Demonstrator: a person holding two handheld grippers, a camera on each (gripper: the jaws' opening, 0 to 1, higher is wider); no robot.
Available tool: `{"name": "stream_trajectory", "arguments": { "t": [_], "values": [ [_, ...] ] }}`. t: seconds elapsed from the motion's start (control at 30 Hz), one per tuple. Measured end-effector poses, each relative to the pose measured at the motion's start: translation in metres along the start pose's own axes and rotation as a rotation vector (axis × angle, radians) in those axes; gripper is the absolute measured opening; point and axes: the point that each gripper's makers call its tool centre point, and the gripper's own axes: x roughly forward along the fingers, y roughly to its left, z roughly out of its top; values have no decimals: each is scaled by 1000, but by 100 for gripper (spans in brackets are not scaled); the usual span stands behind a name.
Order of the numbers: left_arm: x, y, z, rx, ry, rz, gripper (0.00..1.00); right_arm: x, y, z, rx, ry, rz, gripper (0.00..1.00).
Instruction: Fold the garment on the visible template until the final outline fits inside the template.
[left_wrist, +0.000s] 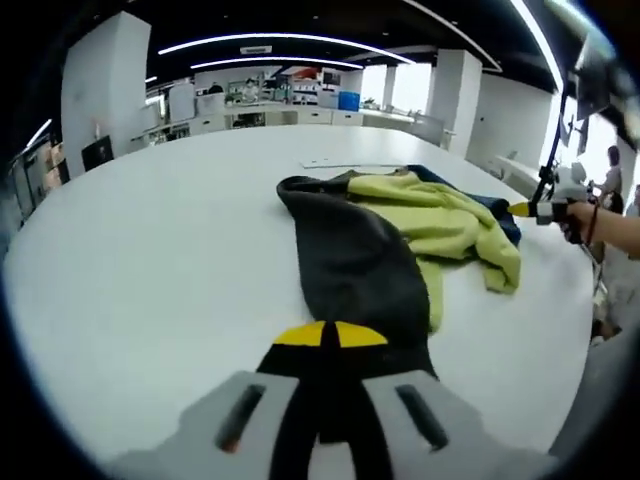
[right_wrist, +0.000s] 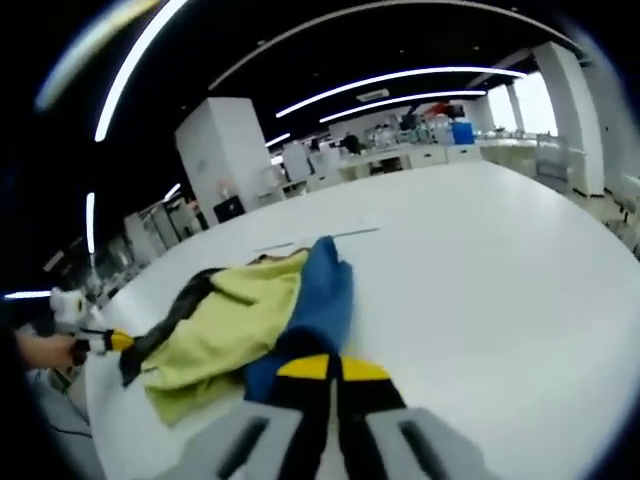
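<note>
A crumpled garment lies on the white table, with a dark grey part, a yellow-green part and a blue part. My left gripper has its yellow-tipped jaws together on the near end of the grey cloth. In the right gripper view its yellow tip meets the grey end at far left. My right gripper is shut on the near end of the blue part. It enters the left gripper view at the blue edge, held by a hand. A thin template line runs on the table behind the garment.
The round white table spreads wide to the left of the garment; its edge curves close on the right. A person's forearm reaches in there. Desks and white pillars stand far behind.
</note>
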Motion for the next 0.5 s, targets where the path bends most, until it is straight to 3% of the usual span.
{"name": "stream_trajectory", "arguments": {
  "t": [0.27, 0.5],
  "values": [
    [-16, 29, 12, -65, -32, 66, 0, -4, 3, 17, -17, -20, -4, 0],
    [-22, 60, 3, -63, -7, 89, 0, -3, 12, 33, -39, -31, 8, 0]
  ]
}}
